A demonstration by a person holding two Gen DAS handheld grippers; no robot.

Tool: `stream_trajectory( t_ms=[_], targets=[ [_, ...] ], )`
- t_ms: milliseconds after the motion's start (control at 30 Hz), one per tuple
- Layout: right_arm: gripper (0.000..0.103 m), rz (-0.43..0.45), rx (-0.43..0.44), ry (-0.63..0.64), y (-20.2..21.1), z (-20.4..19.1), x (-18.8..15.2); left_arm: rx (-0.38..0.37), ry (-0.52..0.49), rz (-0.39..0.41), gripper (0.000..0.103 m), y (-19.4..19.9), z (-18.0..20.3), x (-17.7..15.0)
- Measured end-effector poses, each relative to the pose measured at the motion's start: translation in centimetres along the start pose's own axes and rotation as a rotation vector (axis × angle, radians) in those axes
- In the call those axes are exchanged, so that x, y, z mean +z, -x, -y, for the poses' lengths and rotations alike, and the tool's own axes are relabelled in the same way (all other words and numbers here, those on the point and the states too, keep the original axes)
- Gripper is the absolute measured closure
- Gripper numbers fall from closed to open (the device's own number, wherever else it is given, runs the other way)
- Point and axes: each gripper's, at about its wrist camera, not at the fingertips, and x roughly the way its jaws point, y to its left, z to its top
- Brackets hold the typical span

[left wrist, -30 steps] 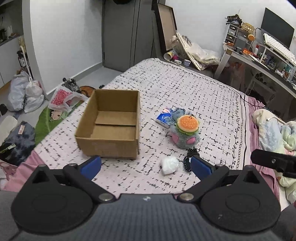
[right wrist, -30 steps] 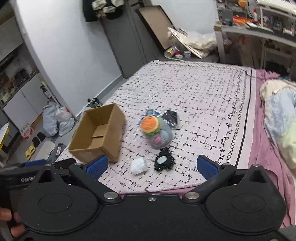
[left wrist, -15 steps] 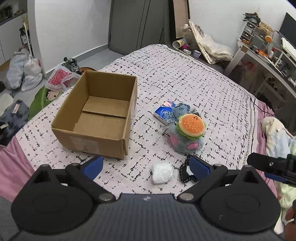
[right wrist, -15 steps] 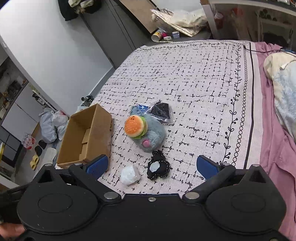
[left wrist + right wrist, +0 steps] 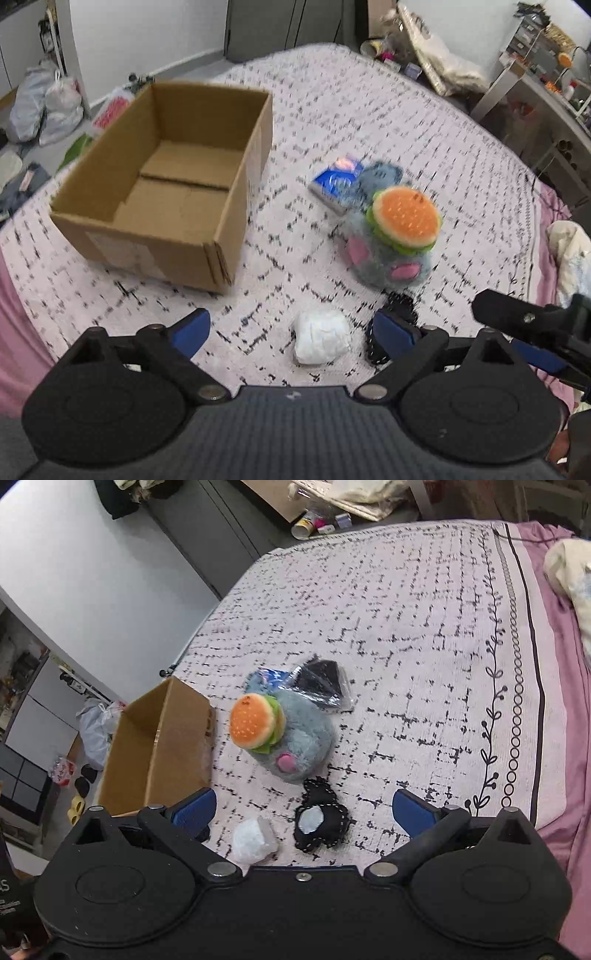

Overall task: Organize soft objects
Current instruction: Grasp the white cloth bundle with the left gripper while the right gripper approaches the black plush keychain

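Looking down from two hand-held grippers onto a bed (image 5: 369, 110) covered in a pale spread with a black broken-grid print. Farthest left sits an open cardboard box (image 5: 166, 184), upright, with nothing visible inside. To its right, well apart from it, lies a cluster of soft things. A blue packet (image 5: 332, 181) lies at the back. A grey plush toy (image 5: 388, 258) with pink patches lies just in front of the packet and touches it, with a plush hamburger (image 5: 404, 221) on top of it. From the right wrist view, a black item in clear wrap (image 5: 321, 686) lies behind the plush toy.

Nearer the cameras, a small white wad (image 5: 321, 341) rests on the spread, and just to its right lies a black patch with a pale oval centre (image 5: 321, 821).

The left gripper (image 5: 291, 332) hangs above the spread with its blue pads set wide and closing slightly. The white wad shows between them, but neither pad touches it. The right gripper (image 5: 304, 812) also has its pads spread apart, with the white wad and the black patch showing between them, untouched. Farthest right, a pink sheet (image 5: 569, 738) borders the spread, with crumpled bedding (image 5: 569, 565) at the edge.
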Motion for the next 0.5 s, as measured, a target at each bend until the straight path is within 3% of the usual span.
stream_trajectory(
  t_ms=[267, 400, 500],
  targets=[
    [0.003, -0.024, -0.003, -0.08, -1.9, 1.5, 0.1, 0.001, 0.035, -0.072, 0.012, -3.7, 0.9, -0.5],
    [0.005, -0.047, 0.017, -0.12, -3.0, 2.4, 0.3, -0.001, 0.06, -0.104, 0.028, -5.4, 1.1, -0.6],
    [0.013, -0.077, 0.026, -0.163, -4.0, 3.2, 0.3, -0.013, 0.087, -0.143, 0.037, -6.6, 1.0, -0.7]
  ],
)
